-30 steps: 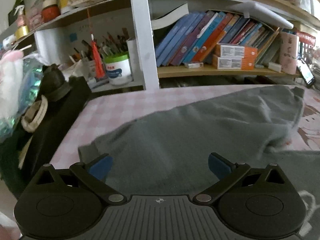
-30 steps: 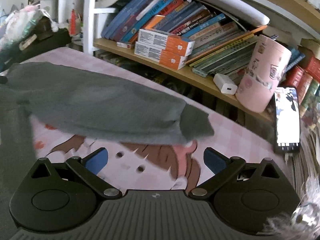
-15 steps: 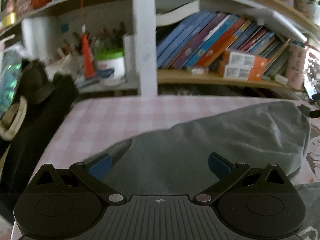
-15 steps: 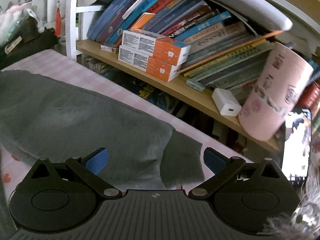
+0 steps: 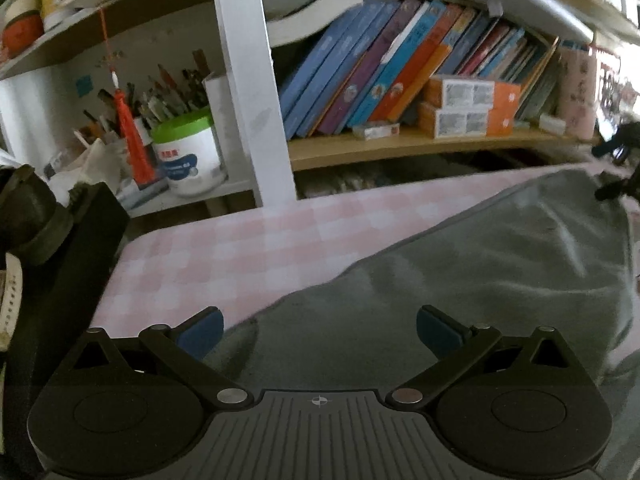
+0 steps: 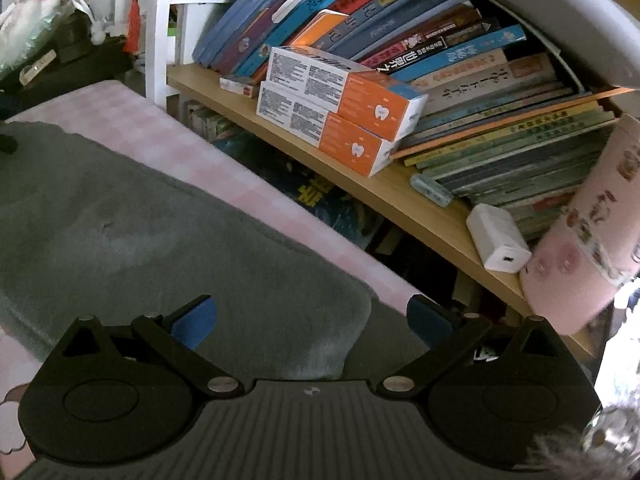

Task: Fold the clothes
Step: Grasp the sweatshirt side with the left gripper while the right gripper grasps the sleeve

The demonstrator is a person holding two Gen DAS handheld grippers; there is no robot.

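Grey garment (image 5: 460, 280) lies flat on the pink checked cloth (image 5: 240, 248) covering the table. Left wrist view: its long axis runs from low-left near the camera up to the far right, where it ends close to the table's right edge. Right wrist view: same grey garment (image 6: 160, 240), axis running from the left edge toward the lower centre, ending in a rounded end with a darker cuff-like band (image 6: 384, 332) — that end points toward the bookshelf side. Left gripper (image 5: 318, 330) sits over the garment's near-left end with jaws spread wide, nothing between them; the right blue pad (image 5: 434, 330) is over fabric, the left blue pad (image 5: 200, 330) over the checked cloth just at the fabric edge. Whether the pads touch the fabric, cannot tell. Right gripper (image 6: 310, 320) is also spread wide and empty, with the rounded end and the band lying between its fingers. Small dark part of the right gripper shows at the far right edge of the left view, beside the garment's far end. Behind the table: a wooden shelf (image 6: 360, 188) with leaning books (image 5: 380, 64), two stacked orange-and-white boxes (image 6: 340, 108), a white charger (image 6: 498, 240), a pink patterned cylinder (image 6: 580, 240). Left of the white post (image 5: 248, 80) — a green-lidded tub (image 5: 188, 152) and a red tassel (image 5: 134, 140). Dark bag (image 5: 60, 260) at the table's left edge.
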